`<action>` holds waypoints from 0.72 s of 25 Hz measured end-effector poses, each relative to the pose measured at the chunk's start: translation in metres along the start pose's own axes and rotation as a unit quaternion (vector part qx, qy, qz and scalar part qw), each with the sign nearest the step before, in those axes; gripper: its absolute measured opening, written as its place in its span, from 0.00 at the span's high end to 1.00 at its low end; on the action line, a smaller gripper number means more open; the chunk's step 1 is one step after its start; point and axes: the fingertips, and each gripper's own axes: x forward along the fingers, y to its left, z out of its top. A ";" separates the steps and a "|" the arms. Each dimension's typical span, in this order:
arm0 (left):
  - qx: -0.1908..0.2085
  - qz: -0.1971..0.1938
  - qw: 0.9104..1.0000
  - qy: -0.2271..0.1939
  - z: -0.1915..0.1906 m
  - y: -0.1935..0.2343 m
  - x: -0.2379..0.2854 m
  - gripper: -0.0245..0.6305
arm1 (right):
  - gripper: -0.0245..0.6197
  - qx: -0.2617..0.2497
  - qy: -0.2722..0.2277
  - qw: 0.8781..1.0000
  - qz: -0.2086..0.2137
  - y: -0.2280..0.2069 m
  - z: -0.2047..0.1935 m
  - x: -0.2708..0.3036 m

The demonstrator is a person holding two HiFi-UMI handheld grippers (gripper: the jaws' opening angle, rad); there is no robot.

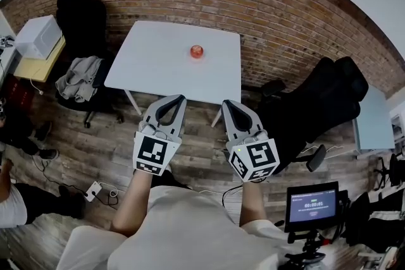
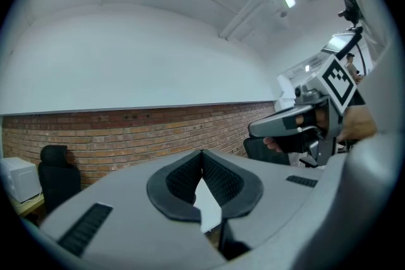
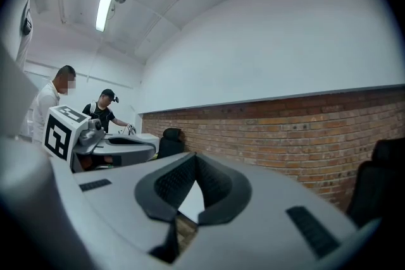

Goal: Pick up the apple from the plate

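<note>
Left gripper (image 1: 181,98) and right gripper (image 1: 226,102): fingertips pressed together, empty, pointing level. Apple (image 1: 197,51) on white table (image 1: 158,66), well ahead, roughly between both tips. Best: close in, spread one gripper's jaws early, straddle the apple's middle.

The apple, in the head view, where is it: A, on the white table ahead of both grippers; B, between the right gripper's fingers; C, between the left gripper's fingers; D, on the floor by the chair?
A: the apple sits on the white table, well clear of the left gripper and the right gripper, whose fingers are shut on nothing.
</note>
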 end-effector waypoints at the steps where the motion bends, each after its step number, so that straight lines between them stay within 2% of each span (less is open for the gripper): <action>1: -0.002 0.000 1.000 0.000 -0.001 0.000 0.002 0.95 | 0.96 0.003 0.000 1.000 0.000 -0.002 -0.002 0.000; 7: -0.006 0.000 1.000 0.006 -0.004 -0.001 0.003 0.95 | 0.96 0.024 -0.002 1.000 0.003 -0.007 -0.003 -0.003; 18: -0.014 -0.011 1.000 0.002 -0.020 0.032 0.051 0.95 | 0.96 0.021 0.005 1.000 0.013 -0.026 -0.006 0.045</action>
